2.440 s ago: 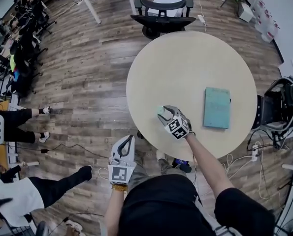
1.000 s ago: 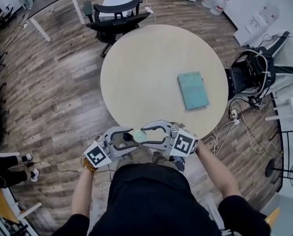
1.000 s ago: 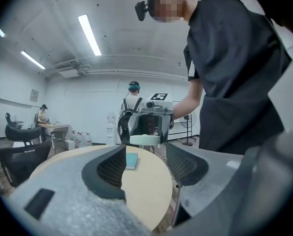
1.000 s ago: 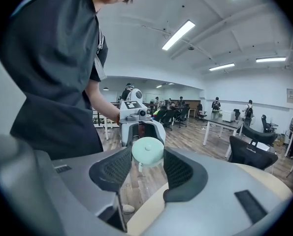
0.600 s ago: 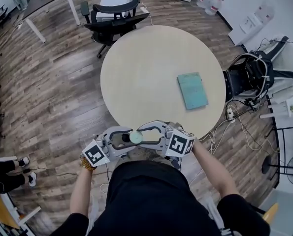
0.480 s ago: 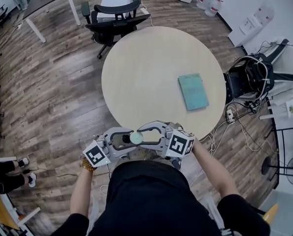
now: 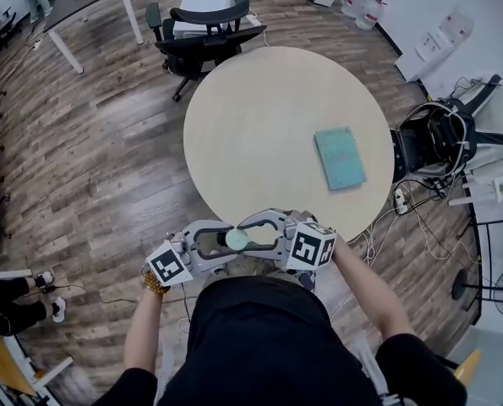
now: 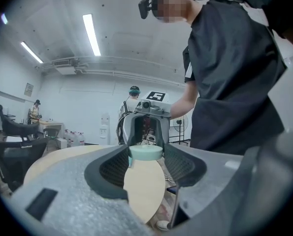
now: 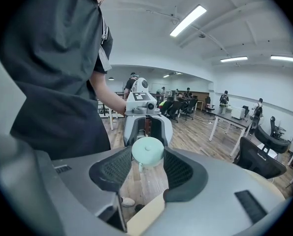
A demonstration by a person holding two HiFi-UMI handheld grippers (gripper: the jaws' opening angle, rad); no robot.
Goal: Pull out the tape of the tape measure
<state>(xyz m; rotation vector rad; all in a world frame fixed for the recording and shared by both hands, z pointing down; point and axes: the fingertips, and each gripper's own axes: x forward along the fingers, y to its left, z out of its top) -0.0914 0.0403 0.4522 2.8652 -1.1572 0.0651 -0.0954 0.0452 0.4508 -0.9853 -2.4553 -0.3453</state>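
Observation:
A round mint-green tape measure [image 7: 237,238] hangs in front of my torso, off the table's near edge. My right gripper [image 7: 242,238] is shut on it, and in the right gripper view its pads press both sides of the tape measure [image 9: 147,150], with a small tab [image 9: 140,167] hanging below. My left gripper [image 7: 224,244] faces it from the left and is open. Its jaws have just been closing a little. In the left gripper view the tape measure [image 8: 146,153] sits edge-on at the left gripper's [image 8: 145,157] tips, with no firm press showing.
The round beige table [image 7: 268,125] lies ahead, with a teal notebook [image 7: 340,157] on its right side. A black office chair [image 7: 205,32] stands behind it. Cables and a power strip [image 7: 401,197] lie on the wooden floor to the right, near black equipment [image 7: 441,142].
Since the earliest frame the right gripper has carried the tape measure off the table toward my body, and the left gripper has come up to face it. In the last second both have barely shifted.

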